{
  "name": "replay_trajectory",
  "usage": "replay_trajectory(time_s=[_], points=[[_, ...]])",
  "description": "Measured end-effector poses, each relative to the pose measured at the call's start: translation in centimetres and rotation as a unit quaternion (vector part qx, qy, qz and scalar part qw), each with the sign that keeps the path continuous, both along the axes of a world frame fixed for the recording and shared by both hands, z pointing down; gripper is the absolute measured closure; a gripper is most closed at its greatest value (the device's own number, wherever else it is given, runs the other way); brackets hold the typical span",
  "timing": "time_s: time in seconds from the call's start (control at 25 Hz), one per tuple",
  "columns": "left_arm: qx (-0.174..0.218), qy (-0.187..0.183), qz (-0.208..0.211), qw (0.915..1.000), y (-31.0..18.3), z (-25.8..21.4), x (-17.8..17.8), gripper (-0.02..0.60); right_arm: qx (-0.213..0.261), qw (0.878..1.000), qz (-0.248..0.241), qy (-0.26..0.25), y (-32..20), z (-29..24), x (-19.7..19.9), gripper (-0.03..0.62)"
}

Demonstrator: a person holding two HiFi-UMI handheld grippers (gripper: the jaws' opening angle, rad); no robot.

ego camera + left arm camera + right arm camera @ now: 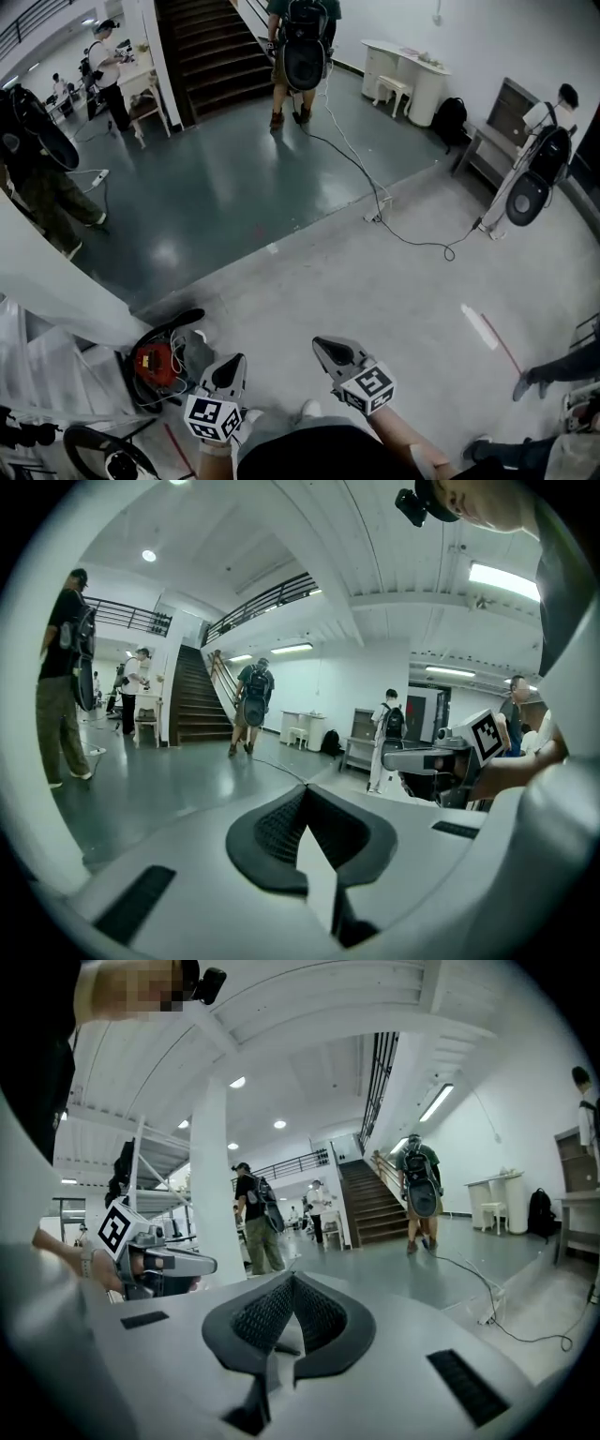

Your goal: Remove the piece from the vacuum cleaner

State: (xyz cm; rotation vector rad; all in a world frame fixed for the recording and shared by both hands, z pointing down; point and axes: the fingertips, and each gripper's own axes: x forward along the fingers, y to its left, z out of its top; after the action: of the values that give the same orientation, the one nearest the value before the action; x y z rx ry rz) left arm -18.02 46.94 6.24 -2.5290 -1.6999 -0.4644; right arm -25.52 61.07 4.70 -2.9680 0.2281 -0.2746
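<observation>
Left gripper (228,373) and right gripper (334,353) are low centre in the head view, side by side, held off the floor and aimed forward. In their own views, the left gripper (302,791) has its jaws pressed together with nothing between them. The right gripper (291,1279) is the same, closed and empty. We read this as a carry pose: task not started, nothing being reached for.

The red vacuum cleaner (155,364) is on the floor at lower left of the head view, with a black hose (169,325) looped around it. It is just left of the left gripper, with no contact. We cannot tell from here which piece comes off.

Only the head view shows the vacuum; both gripper views look out level over the hall and miss it. They add the jaw state, and each catches the other gripper at its edge. Staircase (211,47) is at top centre, and a cable (375,197) runs across the floor.
</observation>
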Motion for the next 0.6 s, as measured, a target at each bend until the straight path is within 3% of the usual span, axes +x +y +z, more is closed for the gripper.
replay_trajectory(time_s=[0.32, 0.6], points=[[0.000, -0.004, -0.075, 0.9972, -5.5, -0.1, 4.5, 0.565, 0.000, 0.997, -0.075, -0.013, -4.7, 0.5, 6.9, 0.566], [-0.006, -0.011, -0.155, 0.9878, -13.8, 1.0, 8.5, 0.564, -0.016, 0.988, -0.155, -0.021, -12.2, 0.9, 13.6, 0.566]])
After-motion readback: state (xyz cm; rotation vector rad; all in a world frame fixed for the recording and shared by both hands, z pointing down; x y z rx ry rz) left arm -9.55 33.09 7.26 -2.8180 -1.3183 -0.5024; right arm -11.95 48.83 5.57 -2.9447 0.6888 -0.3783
